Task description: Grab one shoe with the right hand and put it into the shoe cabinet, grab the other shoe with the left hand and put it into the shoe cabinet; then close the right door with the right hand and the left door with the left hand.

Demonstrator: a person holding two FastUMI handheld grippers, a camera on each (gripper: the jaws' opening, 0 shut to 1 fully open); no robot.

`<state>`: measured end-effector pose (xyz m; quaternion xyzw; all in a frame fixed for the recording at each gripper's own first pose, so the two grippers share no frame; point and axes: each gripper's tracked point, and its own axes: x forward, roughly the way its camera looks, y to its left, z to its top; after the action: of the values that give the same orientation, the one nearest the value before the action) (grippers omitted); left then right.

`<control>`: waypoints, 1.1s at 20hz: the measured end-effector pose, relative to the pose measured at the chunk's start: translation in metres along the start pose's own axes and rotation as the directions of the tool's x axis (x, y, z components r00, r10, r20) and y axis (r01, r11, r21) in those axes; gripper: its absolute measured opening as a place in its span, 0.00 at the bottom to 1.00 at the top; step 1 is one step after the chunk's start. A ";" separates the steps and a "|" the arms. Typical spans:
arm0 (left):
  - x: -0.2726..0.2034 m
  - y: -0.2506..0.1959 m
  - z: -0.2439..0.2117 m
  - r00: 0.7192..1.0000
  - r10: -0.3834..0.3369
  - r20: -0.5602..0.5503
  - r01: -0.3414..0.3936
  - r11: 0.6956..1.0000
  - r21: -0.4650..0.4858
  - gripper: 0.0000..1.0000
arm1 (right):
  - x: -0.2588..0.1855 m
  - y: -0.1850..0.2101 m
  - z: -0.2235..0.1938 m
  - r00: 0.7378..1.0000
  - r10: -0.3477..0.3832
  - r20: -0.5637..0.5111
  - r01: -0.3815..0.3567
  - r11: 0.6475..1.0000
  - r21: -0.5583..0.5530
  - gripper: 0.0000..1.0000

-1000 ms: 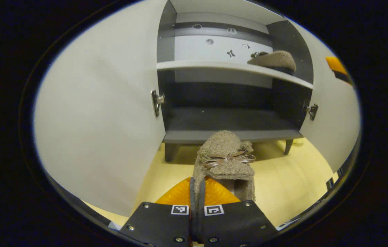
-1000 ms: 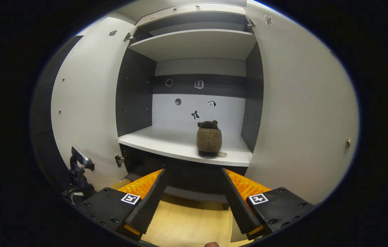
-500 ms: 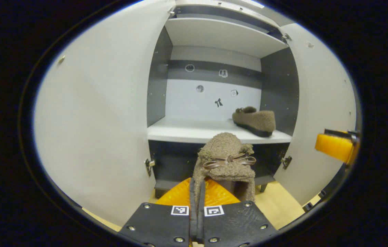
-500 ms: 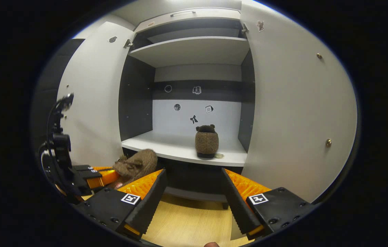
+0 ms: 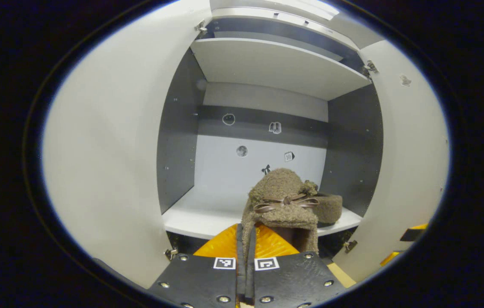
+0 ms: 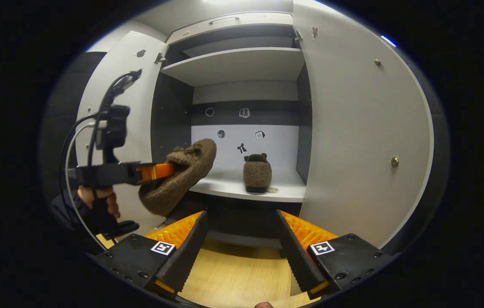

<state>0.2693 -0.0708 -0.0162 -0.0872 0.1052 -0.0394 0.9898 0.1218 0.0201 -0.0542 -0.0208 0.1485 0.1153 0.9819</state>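
Observation:
In the left gripper view, a fuzzy brown shoe with a bow (image 5: 282, 201) is pinched at its heel rim by my left gripper (image 5: 246, 229), which is shut on it and holds it up in front of the open shoe cabinet's middle shelf (image 5: 194, 218). The other brown shoe (image 5: 329, 207) rests on that shelf at the right, partly behind the held one. In the right gripper view, my right gripper (image 6: 242, 214) is open and holds nothing, below the shelf (image 6: 224, 188). There the shelved shoe (image 6: 257, 173) stands heel toward me, and the left gripper (image 6: 167, 169) carries its shoe (image 6: 182, 175) toward the shelf's left part.
Both cabinet doors stand wide open: left door (image 6: 113, 128), right door (image 6: 361, 141) with a small knob (image 6: 394, 161). An upper shelf (image 6: 237, 64) is bare. A hand (image 6: 96, 201) holds the left gripper. Pale wood floor (image 6: 237, 273) lies below.
My left gripper has risen and moved forward with its shoe, from floor level up to the middle shelf. The right gripper has stayed open and drifted slightly back.

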 end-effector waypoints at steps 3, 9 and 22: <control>0.041 0.002 0.014 1.000 0.020 0.009 -0.020 1.000 -0.010 0.01 | 0.001 0.002 -0.009 1.000 0.015 -0.016 -0.014 1.000 0.020 0.97; 0.118 0.001 0.029 0.999 0.037 -0.012 -0.037 0.999 -0.030 0.01 | 0.000 0.015 -0.026 0.996 0.068 -0.053 -0.067 0.998 0.018 0.99; 0.177 0.016 -0.006 0.982 0.121 -0.145 -0.113 0.992 0.061 0.10 | 0.008 0.028 -0.029 0.981 0.184 -0.067 -0.185 0.983 -0.010 0.99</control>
<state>0.4418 -0.0733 -0.0607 -0.0517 0.1822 0.0096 0.9819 0.1141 0.0473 -0.0849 -0.0189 0.1810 0.2063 0.9614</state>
